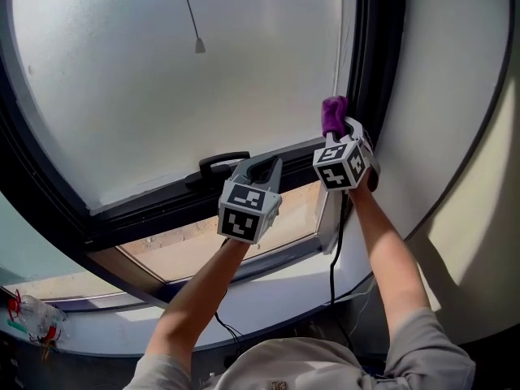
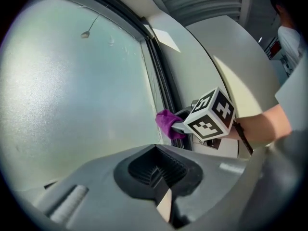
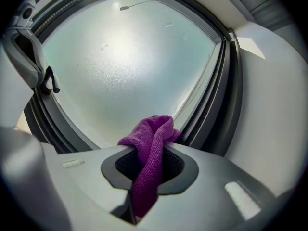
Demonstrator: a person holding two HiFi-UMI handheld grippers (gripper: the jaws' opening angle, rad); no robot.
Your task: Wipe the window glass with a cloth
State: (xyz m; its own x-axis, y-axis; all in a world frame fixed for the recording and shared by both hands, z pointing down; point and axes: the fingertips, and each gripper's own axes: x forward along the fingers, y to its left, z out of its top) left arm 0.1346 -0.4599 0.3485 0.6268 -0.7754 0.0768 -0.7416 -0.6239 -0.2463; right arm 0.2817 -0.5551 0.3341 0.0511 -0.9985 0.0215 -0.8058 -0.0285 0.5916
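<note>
Frosted window glass (image 1: 162, 96) fills most of what I see, with a thin cord (image 1: 193, 19) hanging in front of it. At the bottom of the glass is a dark handle (image 1: 221, 164). My left gripper (image 1: 260, 171) is just beside that handle. Its jaws are pressed together and there is nothing between them.

To the right, my right gripper (image 3: 149, 162) is squeezed tight on the purple cloth (image 3: 153, 138). The cloth is up at the bottom right corner of the glass, next to the dark frame (image 1: 370, 55). I cannot tell if it touches the glass. Past the frame is a plain pale wall (image 1: 455, 96).

I think the cloth is soft, light and floppy. It bends and bunches up easily. Only a small lump pokes out past the jaws, so that lump is the part that can rub the glass. Holding it near the middle, like now, looks good to me, because it will not slip out. The glass is hard and could break, so I should push gently.
</note>
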